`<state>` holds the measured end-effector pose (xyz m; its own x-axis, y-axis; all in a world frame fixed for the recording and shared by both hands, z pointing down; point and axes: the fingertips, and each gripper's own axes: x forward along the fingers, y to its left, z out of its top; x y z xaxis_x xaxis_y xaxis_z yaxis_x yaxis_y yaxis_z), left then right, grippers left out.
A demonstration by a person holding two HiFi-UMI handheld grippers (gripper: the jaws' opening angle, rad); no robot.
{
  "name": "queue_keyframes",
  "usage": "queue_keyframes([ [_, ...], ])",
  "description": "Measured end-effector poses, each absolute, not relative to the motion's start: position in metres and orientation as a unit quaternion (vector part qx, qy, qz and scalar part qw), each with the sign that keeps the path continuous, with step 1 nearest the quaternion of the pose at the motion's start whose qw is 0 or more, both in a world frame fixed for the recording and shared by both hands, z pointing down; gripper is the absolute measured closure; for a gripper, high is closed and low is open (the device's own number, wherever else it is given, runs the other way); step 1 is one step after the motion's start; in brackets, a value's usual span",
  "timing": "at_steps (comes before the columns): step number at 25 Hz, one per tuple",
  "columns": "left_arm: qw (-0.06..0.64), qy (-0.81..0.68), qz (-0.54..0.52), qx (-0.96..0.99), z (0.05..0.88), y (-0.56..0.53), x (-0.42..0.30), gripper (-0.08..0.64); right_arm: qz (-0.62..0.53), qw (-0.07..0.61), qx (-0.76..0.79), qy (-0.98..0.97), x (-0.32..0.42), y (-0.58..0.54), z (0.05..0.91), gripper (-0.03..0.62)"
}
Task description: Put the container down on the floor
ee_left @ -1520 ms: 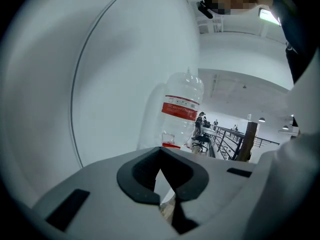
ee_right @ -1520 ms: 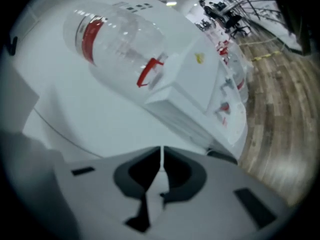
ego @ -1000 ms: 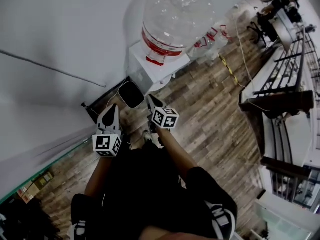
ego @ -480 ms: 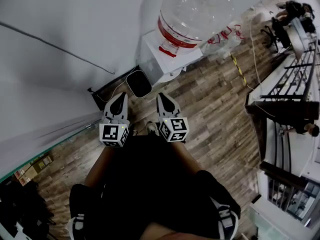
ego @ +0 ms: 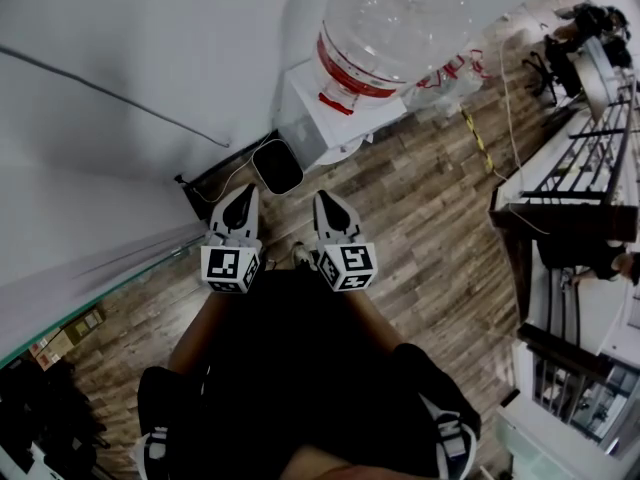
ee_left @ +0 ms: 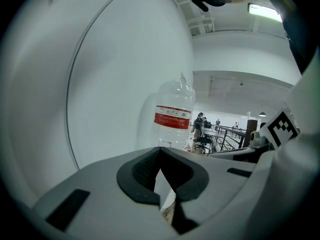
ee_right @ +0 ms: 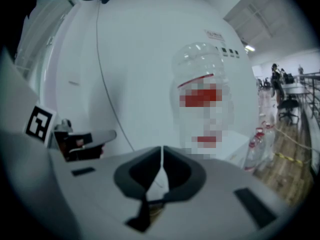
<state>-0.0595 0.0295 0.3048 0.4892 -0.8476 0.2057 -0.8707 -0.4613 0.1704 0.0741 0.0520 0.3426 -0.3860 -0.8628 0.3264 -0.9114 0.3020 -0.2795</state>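
On the plank floor, in the upper middle of the head view, the container is being left standing upright. It is close against the foot of the wall and just left of the dispenser. Its dark-rimmed mouth is being turned straight up toward the camera, so its long axis is being seen almost end-on, running vertically; its height cannot be told from this angle.

Both grippers are being held apart from it, just below it in the frame, and are being pointed up-frame toward the wall. The left gripper is being kept to the container's lower left, the right gripper to its lower right.

In the left gripper view the jaws are being kept closed, tips meeting, with nothing clamped. In the right gripper view the jaws are likewise being pressed together on nothing. The clear bottle on the dispenser is being framed above the closed jaws in both gripper views.
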Motion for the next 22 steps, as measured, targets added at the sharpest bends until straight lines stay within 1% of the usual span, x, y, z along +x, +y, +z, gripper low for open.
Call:
queue_keyframes([
  [22,0.143,-0.502,0.041,0.852,0.314,0.042,-0.071,0.529,0.204,0.069,0.556,-0.803,0.067,0.059,0.347,0.555],
])
